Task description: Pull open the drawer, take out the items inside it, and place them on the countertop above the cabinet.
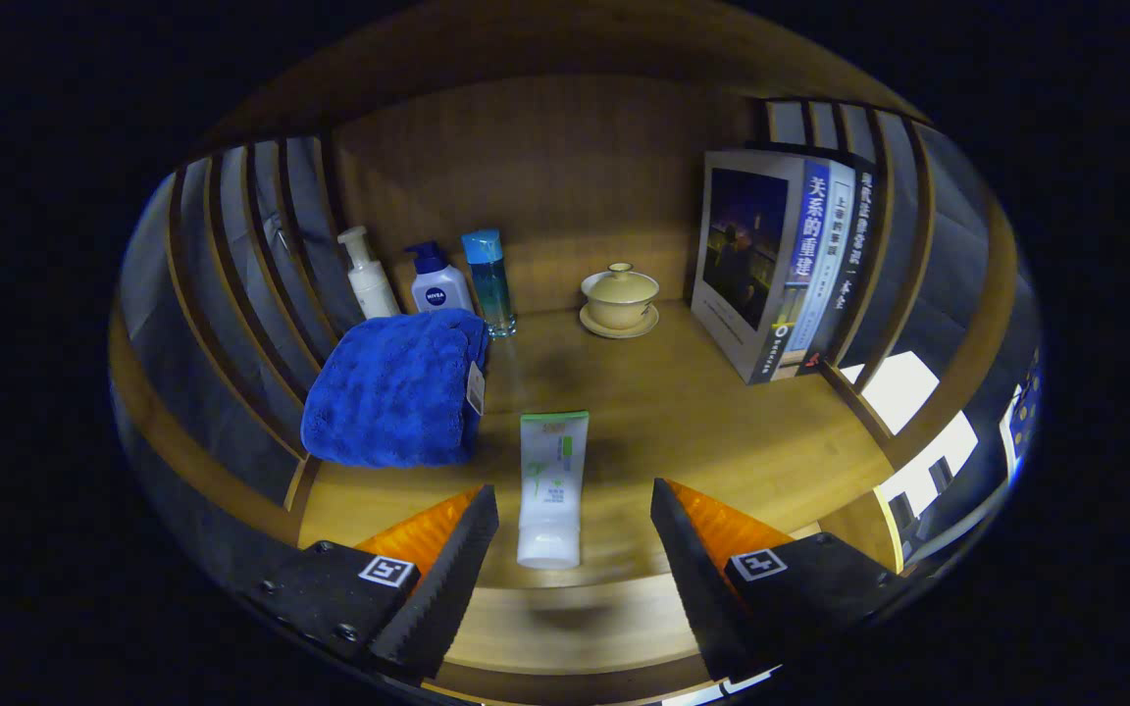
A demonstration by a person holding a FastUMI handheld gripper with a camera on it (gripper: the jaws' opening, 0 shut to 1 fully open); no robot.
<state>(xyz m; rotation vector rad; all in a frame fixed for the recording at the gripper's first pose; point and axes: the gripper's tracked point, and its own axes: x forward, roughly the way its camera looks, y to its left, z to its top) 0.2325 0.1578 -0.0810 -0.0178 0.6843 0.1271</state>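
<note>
Lying flat near the wooden worktop's (722,431) front edge, a white plastic tube with green trim (550,490) sits between the released fingers (573,534), untouched; a folded blue towel (396,389) rests toward the left edge.

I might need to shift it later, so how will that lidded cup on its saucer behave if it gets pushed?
The lidded cup looks ceramic, so probably fragile. Its lid seems loose and may slide off. A push could skid the cup off its saucer. The open gripper flanks the white tube.
</note>
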